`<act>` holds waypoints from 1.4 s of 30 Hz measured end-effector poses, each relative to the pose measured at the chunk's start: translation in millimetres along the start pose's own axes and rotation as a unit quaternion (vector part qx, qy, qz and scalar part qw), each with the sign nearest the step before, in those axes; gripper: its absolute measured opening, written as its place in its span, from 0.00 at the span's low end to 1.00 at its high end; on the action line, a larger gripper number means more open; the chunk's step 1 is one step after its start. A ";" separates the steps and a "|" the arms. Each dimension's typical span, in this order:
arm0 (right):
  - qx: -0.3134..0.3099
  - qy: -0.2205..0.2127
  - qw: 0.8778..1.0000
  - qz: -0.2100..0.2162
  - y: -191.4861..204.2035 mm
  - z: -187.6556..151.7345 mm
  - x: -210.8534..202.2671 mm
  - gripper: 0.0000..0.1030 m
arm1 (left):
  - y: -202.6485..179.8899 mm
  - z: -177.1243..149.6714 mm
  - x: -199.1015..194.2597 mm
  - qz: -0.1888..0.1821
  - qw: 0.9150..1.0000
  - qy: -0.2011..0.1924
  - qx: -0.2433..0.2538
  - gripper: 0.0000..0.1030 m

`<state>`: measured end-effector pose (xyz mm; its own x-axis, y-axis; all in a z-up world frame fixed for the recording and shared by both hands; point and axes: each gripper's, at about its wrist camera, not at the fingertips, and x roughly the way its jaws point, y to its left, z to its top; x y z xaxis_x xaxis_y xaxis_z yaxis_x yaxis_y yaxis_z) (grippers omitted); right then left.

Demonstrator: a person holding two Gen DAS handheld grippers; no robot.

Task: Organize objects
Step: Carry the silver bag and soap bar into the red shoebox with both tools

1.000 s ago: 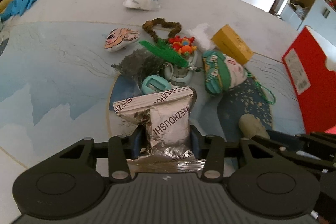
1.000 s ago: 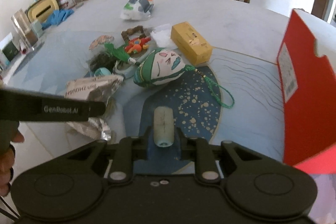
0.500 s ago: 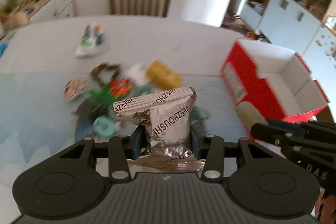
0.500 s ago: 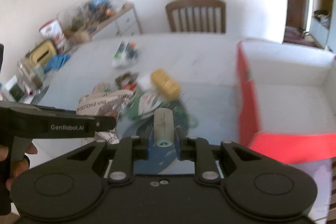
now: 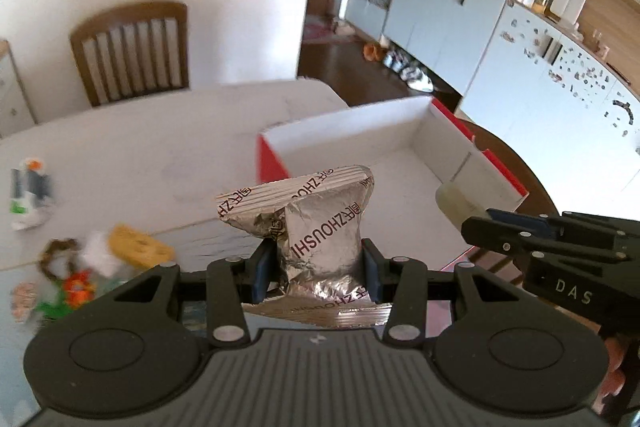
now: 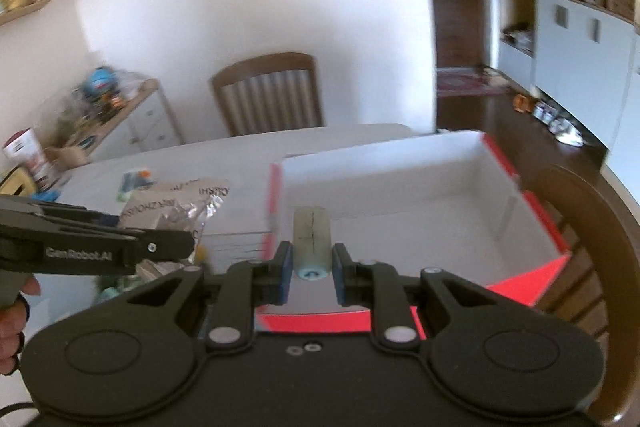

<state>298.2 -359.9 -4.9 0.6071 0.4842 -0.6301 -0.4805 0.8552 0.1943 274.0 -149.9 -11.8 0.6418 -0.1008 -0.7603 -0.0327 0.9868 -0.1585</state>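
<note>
Silver foil snack pouch (image 5: 320,227), pinched in the left tongs (image 5: 316,267), and the pale cylinder (image 6: 311,241), clamped in the right tongs (image 6: 310,269), hang at centre frame over the red box (image 6: 532,223), so releasing inside seems next.

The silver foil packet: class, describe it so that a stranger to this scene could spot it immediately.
Start at the red box with its white inside. In front of it the left gripper holds the silver foil packet. Only it is crinkled, shiny and printed with dark lettering.
</note>
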 end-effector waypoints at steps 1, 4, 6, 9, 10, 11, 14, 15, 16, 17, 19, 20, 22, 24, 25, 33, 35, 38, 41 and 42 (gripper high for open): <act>0.003 0.000 1.000 -0.007 -5.6 0.1 1.9 0.19 | -4.0 4.4 8.0 -0.003 1.000 0.006 -0.001 0.43; 0.011 0.004 1.000 -0.028 -26.3 2.1 10.5 0.19 | -23.0 14.4 23.4 -0.005 1.000 0.013 0.010 0.43; 0.014 0.008 0.999 -0.037 -37.4 3.4 13.7 0.19 | -33.7 25.0 35.1 -0.008 1.000 0.018 0.018 0.43; 0.022 0.017 0.999 -0.042 -51.1 8.0 24.4 0.19 | -47.0 38.5 48.7 -0.008 0.999 0.024 0.032 0.43; 0.024 0.020 0.999 -0.043 -54.3 9.9 28.8 0.19 | -49.6 43.5 55.7 -0.008 0.999 0.028 0.035 0.43; 0.024 0.024 0.998 -0.045 -55.9 12.7 35.5 0.19 | -53.4 47.7 62.7 -0.009 0.999 0.034 0.036 0.43; 0.023 0.039 0.998 -0.053 -59.7 14.7 52.2 0.19 | -61.3 54.5 86.3 -0.008 0.998 0.056 0.034 0.43; 0.022 0.048 0.997 -0.052 -62.0 15.4 59.9 0.19 | -63.4 54.1 93.1 -0.007 0.997 0.061 0.036 0.43; 0.021 0.056 0.997 -0.054 -63.9 15.4 67.5 0.19 | -65.5 55.0 100.8 -0.004 0.997 0.066 0.042 0.43; 0.020 0.061 0.996 -0.058 -64.1 15.7 71.9 0.18 | -67.6 56.8 109.2 0.000 0.996 0.073 0.048 0.43; 0.010 0.082 0.995 -0.058 -63.8 13.6 87.5 0.18 | -67.9 57.9 126.5 0.005 0.995 0.090 0.052 0.43; 0.005 0.088 0.994 -0.059 -63.0 11.5 92.7 0.18 | -67.0 57.9 133.4 0.007 0.994 0.098 0.052 0.43; -0.011 0.105 0.992 -0.062 -60.9 6.9 103.6 0.18 | -64.8 57.6 148.0 0.013 0.992 0.114 0.052 0.43; -0.021 0.121 0.990 -0.062 -60.5 2.6 114.0 0.18 | -63.0 58.2 160.2 0.014 0.990 0.130 0.051 0.43; -0.024 0.127 0.990 -0.063 -61.1 3.6 118.8 0.18 | -63.0 57.9 166.0 0.014 0.989 0.136 0.054 0.43; -0.045 0.171 0.983 -0.054 -58.3 -2.7 146.2 0.18 | -59.8 48.8 196.6 0.033 0.980 0.179 0.078 0.43; -0.049 0.182 0.981 -0.054 -57.4 -5.8 149.5 0.18 | -58.3 47.4 200.3 0.034 0.979 0.187 0.079 0.44; -0.046 0.193 0.979 -0.055 -55.7 -7.8 155.5 0.18 | -56.2 46.0 206.7 0.033 0.976 0.203 0.078 0.44; -0.042 0.198 0.978 -0.052 -55.3 -7.2 158.6 0.18 | -55.1 46.8 211.8 0.030 0.974 0.212 0.076 0.44; -0.044 0.199 0.978 -0.052 -53.8 -7.6 158.4 0.18 | -56.2 47.4 213.6 0.029 0.973 0.216 0.075 0.44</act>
<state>415.4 -330.7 -120.9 0.3688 0.2702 -0.8894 -0.4923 0.8684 0.0597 449.3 -220.9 -135.4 0.2598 -0.0557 -0.9641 0.0738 0.9966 -0.0376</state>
